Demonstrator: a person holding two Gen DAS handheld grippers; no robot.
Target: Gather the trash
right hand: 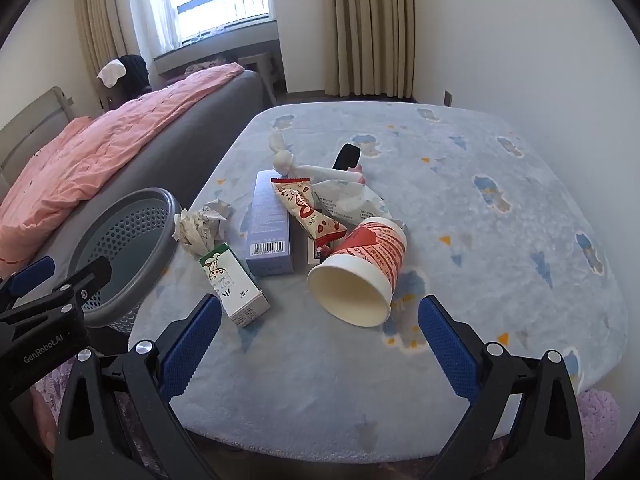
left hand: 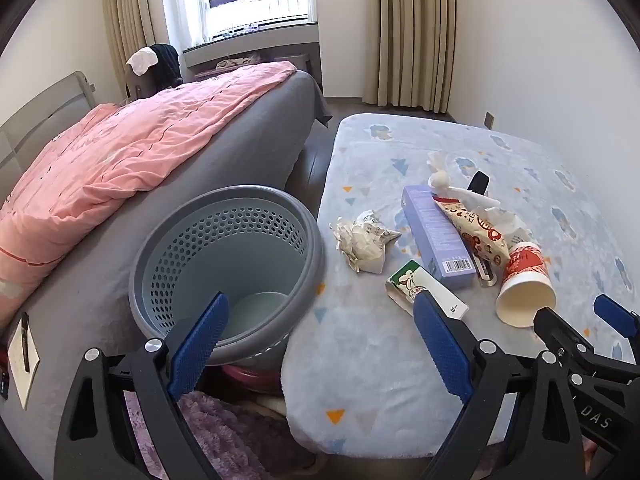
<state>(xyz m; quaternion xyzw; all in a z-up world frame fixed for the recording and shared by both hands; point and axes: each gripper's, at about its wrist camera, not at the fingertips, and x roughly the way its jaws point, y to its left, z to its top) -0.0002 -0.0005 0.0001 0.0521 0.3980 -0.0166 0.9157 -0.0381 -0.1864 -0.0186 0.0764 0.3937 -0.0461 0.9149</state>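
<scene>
Trash lies on a pale blue rug (right hand: pixel 460 240): a red and white paper cup (right hand: pixel 360 270) on its side, a small green and white carton (right hand: pixel 234 284), a purple box (right hand: pixel 269 226), a red snack wrapper (right hand: pixel 306 208) and crumpled paper (right hand: pixel 200 226). A grey perforated bin (left hand: pixel 224 272) stands left of the rug, beside the bed. My left gripper (left hand: pixel 320 340) is open and empty, between the bin and the carton (left hand: pixel 416 286). My right gripper (right hand: pixel 320 344) is open and empty, just in front of the cup; it also shows in the left wrist view (left hand: pixel 576 316).
A bed with a grey sheet and pink quilt (left hand: pixel 120 160) fills the left. A white rabbit toy (right hand: pixel 288 160) and a black object (right hand: pixel 347 158) lie behind the trash. Purple fluffy fabric (left hand: pixel 224 432) lies below the bin. A notepad with a pen (left hand: pixel 24 356) lies on the bed edge.
</scene>
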